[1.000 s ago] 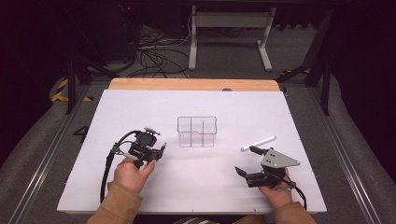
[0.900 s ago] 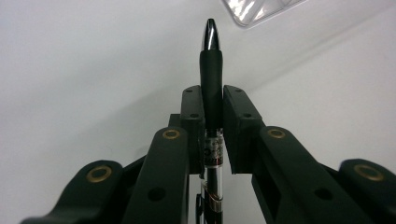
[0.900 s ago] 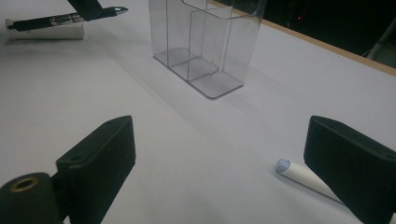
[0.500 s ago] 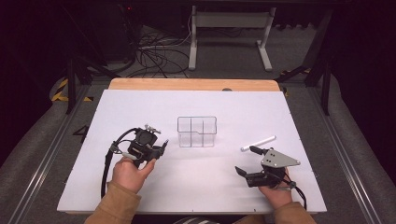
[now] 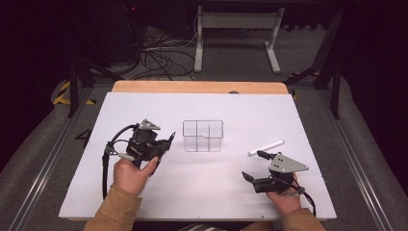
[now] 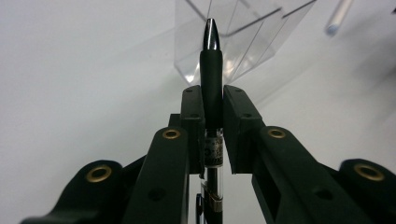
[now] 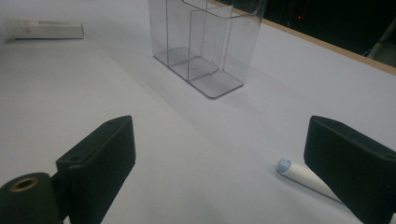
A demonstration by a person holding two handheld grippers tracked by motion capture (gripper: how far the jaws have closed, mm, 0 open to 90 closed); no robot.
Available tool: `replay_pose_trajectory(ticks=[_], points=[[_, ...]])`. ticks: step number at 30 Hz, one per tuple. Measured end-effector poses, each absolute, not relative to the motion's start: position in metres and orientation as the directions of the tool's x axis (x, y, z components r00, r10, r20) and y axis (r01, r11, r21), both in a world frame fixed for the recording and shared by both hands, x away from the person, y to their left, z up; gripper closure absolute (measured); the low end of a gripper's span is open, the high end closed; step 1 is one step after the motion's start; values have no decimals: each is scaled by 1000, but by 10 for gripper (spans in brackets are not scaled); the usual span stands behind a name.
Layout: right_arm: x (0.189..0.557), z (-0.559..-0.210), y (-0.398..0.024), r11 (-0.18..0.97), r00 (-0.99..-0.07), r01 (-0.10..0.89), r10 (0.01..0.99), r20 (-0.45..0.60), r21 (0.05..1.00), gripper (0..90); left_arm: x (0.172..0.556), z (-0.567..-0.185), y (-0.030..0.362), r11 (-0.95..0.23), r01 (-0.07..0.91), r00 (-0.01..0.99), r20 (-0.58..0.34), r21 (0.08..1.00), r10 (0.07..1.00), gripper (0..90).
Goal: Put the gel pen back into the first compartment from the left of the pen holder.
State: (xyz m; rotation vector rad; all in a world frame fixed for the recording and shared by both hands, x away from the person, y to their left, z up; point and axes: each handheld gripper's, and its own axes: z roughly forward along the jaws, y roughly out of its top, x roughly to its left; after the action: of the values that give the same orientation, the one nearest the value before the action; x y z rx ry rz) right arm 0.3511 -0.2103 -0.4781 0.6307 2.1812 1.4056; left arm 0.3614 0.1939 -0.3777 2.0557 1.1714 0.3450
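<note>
While the left gripper (image 6: 212, 100) clamps a black pen (image 6: 211, 70) whose tip points at the clear plastic organizer (image 5: 202, 135) mid-table, the right gripper (image 5: 254, 166) rests wide open and empty on the white table (image 5: 308, 120), near a white tube (image 5: 266, 147)

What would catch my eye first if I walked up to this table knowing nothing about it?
Probably the clear plastic organizer standing mid-table on the white tabletop. Just left of it, the left tool is shut on a black pen, tip aimed toward the organizer. At the right, the right tool sits open, a white tube lying just beyond it.
</note>
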Motion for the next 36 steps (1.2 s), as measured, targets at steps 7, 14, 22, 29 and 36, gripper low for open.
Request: replay_pose_trajectory(ticks=[7, 14, 22, 29, 36], points=[[351, -478, -210, 371, -786, 125, 603, -136, 920, 94, 360, -367, 198, -262, 566, 564, -135, 782, 815, 797], [351, -478, -210, 371, -788, 125, 601, -136, 920, 95, 361, -359, 199, -213, 504, 584, -149, 837, 798, 797], [351, -478, -210, 372, -790, 124, 598, -136, 920, 94, 364, -355, 198, -155, 437, 598, -158, 886, 786, 797], [351, -478, -210, 373, -791, 118, 596, -140, 920, 94, 374, -354, 193, -125, 396, 606, -157, 910, 780, 797], [351, -478, -210, 373, -792, 117, 594, -140, 920, 94, 388, -354, 183, -130, 378, 609, -140, 917, 781, 797]])
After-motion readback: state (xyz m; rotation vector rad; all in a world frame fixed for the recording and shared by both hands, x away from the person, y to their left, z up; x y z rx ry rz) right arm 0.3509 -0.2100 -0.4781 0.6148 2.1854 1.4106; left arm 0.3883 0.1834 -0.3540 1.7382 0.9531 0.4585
